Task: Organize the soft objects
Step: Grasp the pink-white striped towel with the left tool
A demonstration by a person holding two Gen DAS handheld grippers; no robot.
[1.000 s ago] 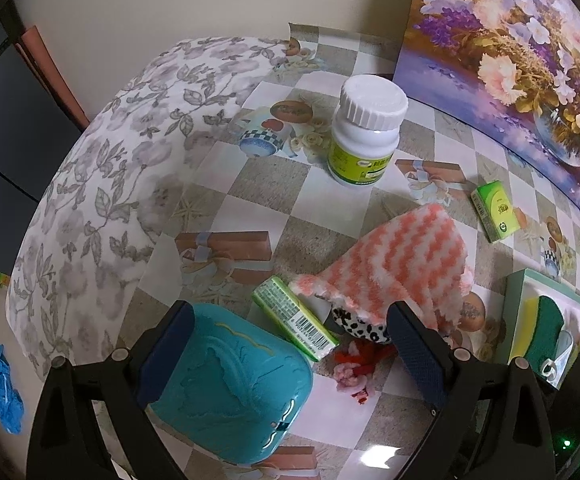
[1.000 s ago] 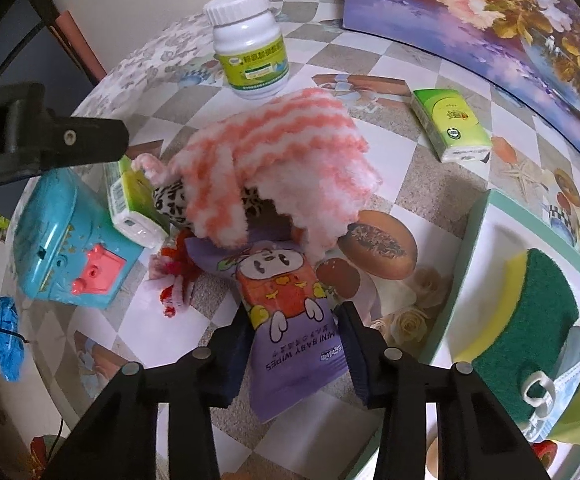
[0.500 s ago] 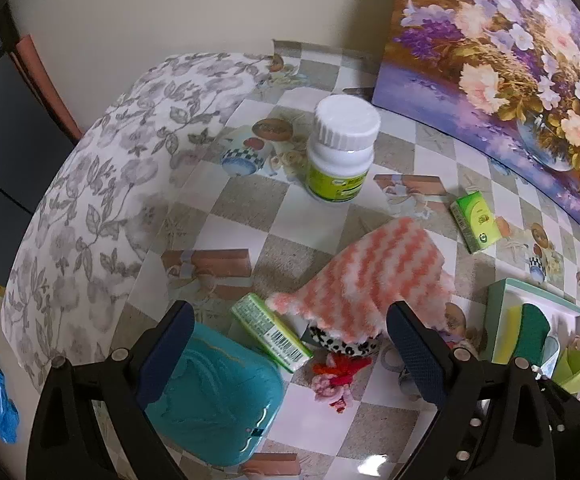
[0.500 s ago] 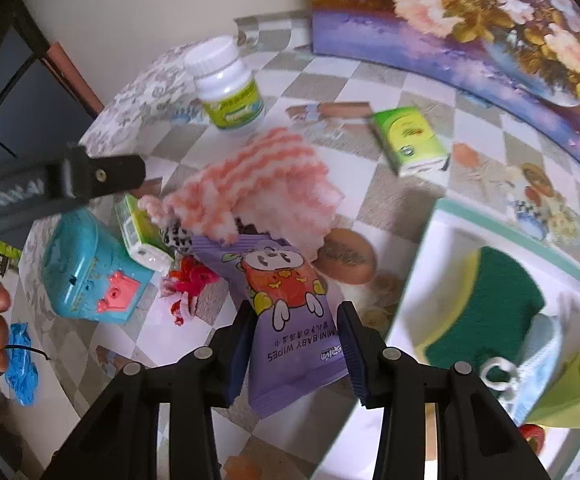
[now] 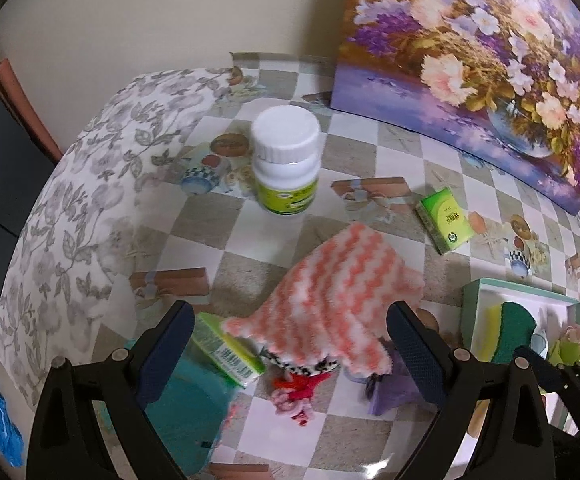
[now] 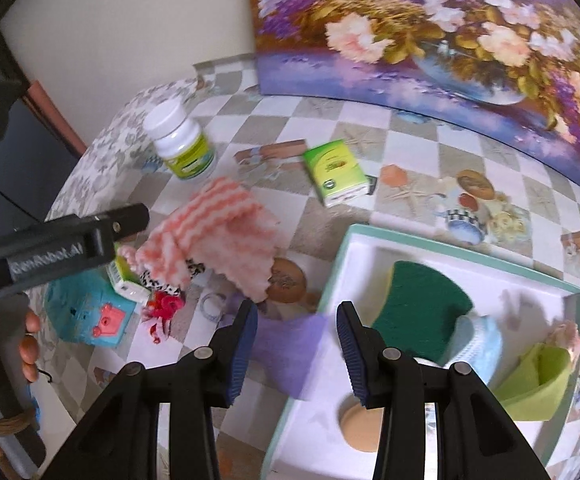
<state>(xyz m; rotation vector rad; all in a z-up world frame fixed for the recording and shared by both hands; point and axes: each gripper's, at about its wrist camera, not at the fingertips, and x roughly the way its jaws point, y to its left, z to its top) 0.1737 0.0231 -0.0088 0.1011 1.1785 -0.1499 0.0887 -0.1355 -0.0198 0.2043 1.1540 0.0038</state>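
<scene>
My right claw (image 6: pixel 297 330), clenched on the purple wipes packet (image 6: pixel 290 344), has lifted it from the pile toward the tray (image 6: pixel 373 240); my left claw (image 5: pixel 290 336) hangs released.

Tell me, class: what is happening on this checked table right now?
A person works with two handheld grippers. The right gripper holds a purple wipes packet at the edge of the white tray, where a green sponge already lies. The left gripper hangs open and empty above the pink striped cloth, which lies on the table over other small items.
</scene>
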